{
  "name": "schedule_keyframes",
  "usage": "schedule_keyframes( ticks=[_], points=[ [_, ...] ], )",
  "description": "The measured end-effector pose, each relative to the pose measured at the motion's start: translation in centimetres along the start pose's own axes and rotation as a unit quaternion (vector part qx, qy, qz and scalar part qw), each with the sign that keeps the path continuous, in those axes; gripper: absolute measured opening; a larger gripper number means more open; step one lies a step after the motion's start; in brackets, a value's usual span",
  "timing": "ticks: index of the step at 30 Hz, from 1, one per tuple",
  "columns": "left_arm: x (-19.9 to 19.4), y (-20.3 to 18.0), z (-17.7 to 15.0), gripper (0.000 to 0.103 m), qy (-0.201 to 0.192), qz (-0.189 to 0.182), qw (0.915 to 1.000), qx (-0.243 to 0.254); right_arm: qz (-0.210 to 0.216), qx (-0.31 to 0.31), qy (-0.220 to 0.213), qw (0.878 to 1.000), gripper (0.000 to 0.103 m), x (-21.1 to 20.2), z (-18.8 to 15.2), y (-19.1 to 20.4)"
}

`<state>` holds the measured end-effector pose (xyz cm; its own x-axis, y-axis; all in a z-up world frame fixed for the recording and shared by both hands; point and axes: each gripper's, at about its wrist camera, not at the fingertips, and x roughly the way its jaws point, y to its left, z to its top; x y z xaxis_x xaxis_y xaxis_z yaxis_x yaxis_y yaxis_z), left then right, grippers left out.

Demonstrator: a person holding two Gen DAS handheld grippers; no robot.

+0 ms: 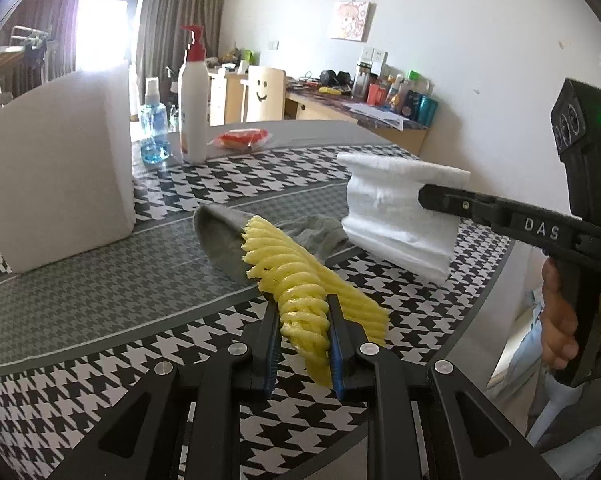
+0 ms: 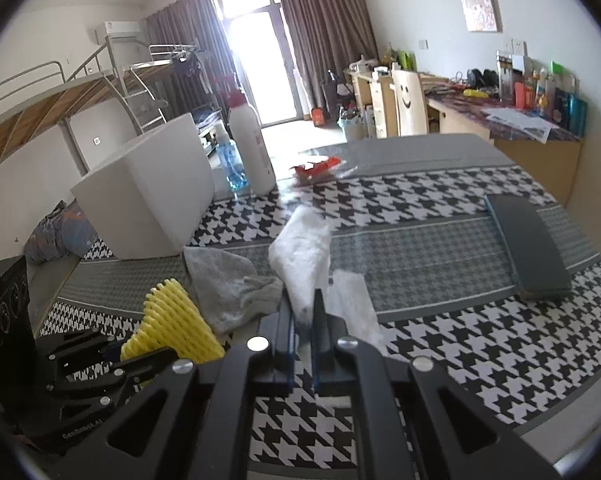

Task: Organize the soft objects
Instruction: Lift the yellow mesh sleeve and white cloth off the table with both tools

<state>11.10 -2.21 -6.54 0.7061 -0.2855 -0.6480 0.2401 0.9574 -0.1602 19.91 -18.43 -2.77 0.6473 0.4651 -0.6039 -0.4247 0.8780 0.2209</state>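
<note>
My left gripper (image 1: 302,312) is shut on a yellow foam net sleeve (image 1: 284,276), which it holds above the table; the sleeve also shows in the right wrist view (image 2: 172,320). My right gripper (image 2: 303,304) is shut on a white foam sheet (image 2: 302,252) and lifts it off the table; the sheet shows in the left wrist view (image 1: 396,216), with the right gripper (image 1: 424,196) clamped on its right side. A grey cloth (image 1: 220,240) lies flat on the table under and beyond the yellow sleeve, and shows in the right wrist view (image 2: 228,284).
A white box (image 1: 56,168) stands at the left of the houndstooth table (image 1: 100,360). Behind are a white pump bottle (image 1: 192,100), a blue spray bottle (image 1: 154,124) and a red packet (image 1: 242,138). A dark grey block (image 2: 532,244) lies at right.
</note>
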Motion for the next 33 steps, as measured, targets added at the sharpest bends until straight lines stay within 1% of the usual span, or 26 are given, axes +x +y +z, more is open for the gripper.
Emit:
schedule_keyframes(
  ticks=[2,5,7,8,9,11,13,17,22,29,32,33],
  points=[
    [-0.3,0.1,-0.1,0.022,-0.002,0.003,1.0,-0.002,-0.003,-0.003,0.0,1.0,0.009,-0.1,0.0,0.0],
    [-0.6,0.2,0.0,0.022,-0.004,0.005,1.0,-0.003,-0.023,-0.012,0.014,1.0,0.009,0.5,-0.6,-0.2],
    [-0.7,0.2,0.0,0.022,-0.006,0.006,1.0,-0.004,-0.028,-0.015,0.021,0.999,0.011,0.7,-1.1,-0.4],
    [-0.8,0.1,0.0,0.022,-0.006,0.006,1.0,-0.004,-0.033,-0.018,0.025,0.999,0.023,0.8,-1.3,-0.4],
    [-0.9,0.0,0.0,0.022,-0.007,0.006,1.0,-0.003,-0.041,-0.023,0.027,0.999,0.045,0.9,-1.4,-0.3],
    [-1.0,-0.1,-0.1,0.022,-0.008,0.006,0.9999,-0.002,-0.059,-0.029,0.022,0.998,0.065,0.8,-1.8,-0.1],
    [-1.0,-0.1,0.0,0.022,-0.008,0.007,0.9999,-0.002,-0.057,-0.033,0.011,0.998,0.065,0.2,-2.0,-0.1],
    [-1.1,-0.2,0.0,0.022,-0.011,0.007,0.9999,-0.004,-0.051,-0.037,0.008,0.998,0.066,0.0,-2.1,-0.1],
    [-1.3,0.0,0.0,0.022,-0.011,0.009,0.9999,-0.007,-0.067,-0.057,0.037,0.995,0.065,1.9,-3.0,0.0],
    [-1.4,0.1,0.0,0.022,-0.013,0.008,0.9998,-0.01,-0.092,-0.056,0.08,0.991,0.065,4.1,-4.3,-0.9],
    [-1.5,0.1,0.0,0.022,-0.015,0.007,0.9998,-0.01,-0.103,-0.06,0.083,0.989,0.062,4.4,-4.5,-1.0],
    [-1.6,0.2,-0.1,0.022,-0.017,0.007,0.9998,-0.011,-0.102,-0.059,0.083,0.989,0.056,4.3,-4.5,-1.1]
  ],
)
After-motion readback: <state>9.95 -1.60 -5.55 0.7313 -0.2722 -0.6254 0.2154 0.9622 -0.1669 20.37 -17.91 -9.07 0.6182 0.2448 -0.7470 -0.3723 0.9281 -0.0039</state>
